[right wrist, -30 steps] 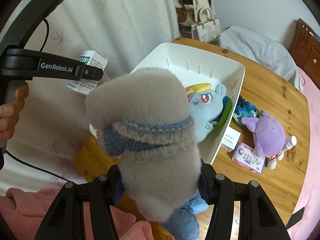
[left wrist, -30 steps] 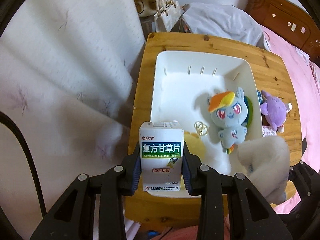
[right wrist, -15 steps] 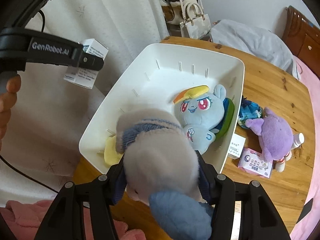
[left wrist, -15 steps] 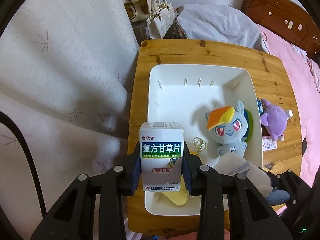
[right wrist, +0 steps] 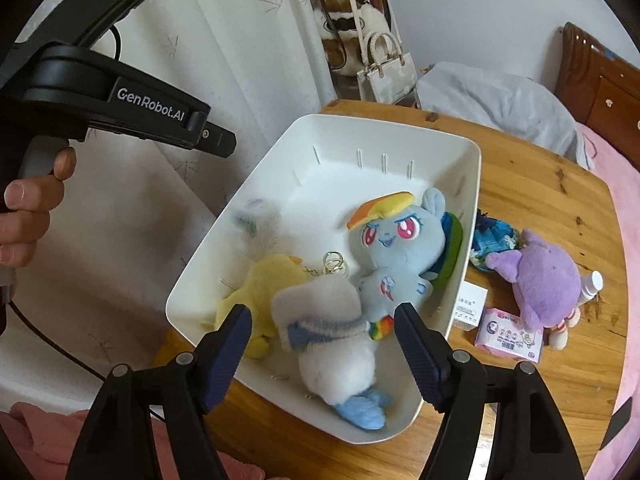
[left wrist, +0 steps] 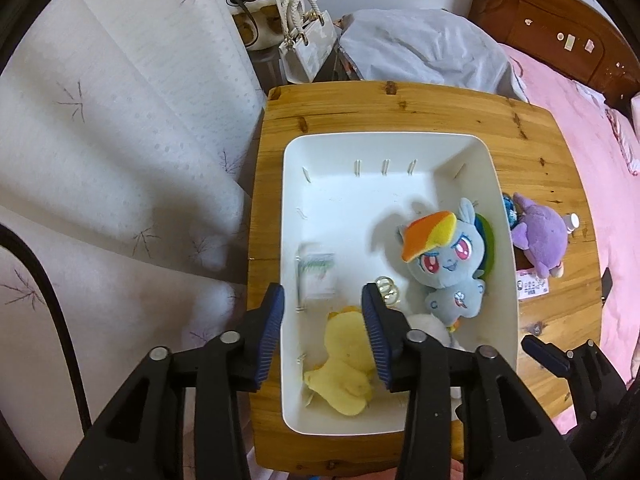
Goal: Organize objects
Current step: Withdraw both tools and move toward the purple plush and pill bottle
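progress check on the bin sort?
Done: pony plush, yellow plush, white plush and medicine box lie in the white bin. In hand: nothing; both jaws open. Left: purple plush, pink packet and small white box on the table.

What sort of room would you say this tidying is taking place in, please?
Most likely a bedroom: a wooden headboard behind pink bedding, a curtain to the side, and handbags hanging nearby.
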Tool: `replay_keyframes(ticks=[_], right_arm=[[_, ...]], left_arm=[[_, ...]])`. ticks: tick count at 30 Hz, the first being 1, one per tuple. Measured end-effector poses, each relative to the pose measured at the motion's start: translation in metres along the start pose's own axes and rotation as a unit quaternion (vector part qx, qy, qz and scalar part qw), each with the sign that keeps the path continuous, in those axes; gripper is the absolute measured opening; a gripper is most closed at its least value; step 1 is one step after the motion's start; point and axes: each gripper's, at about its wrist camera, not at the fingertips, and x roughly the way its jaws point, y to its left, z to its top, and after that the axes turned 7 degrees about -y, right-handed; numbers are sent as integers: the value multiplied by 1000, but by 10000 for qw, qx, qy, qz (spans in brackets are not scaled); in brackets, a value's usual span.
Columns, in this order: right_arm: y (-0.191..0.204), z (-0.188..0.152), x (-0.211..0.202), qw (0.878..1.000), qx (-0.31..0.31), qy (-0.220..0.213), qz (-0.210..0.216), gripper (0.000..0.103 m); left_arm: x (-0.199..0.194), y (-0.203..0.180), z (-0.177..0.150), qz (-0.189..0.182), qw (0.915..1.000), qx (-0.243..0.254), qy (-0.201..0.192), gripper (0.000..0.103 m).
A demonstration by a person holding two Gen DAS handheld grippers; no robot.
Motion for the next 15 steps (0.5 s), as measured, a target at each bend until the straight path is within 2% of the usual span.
replay_keyframes(ticks=[5, 8, 15], right_arm=[[-7, -3, -16, 9994, 93, -304, -114, 78], [-13, -3, -26, 9984, 138, -517, -162, 81], [-31, -7, -54, 9939, 245, -1022, -324, 81]], left_arm=[[-3, -2, -2, 6, 10000, -63, 13, 57], [-6, -5, -1, -44, 9999, -97, -17, 67], [-22, -18, 5, -92, 9995, -221, -208, 72]])
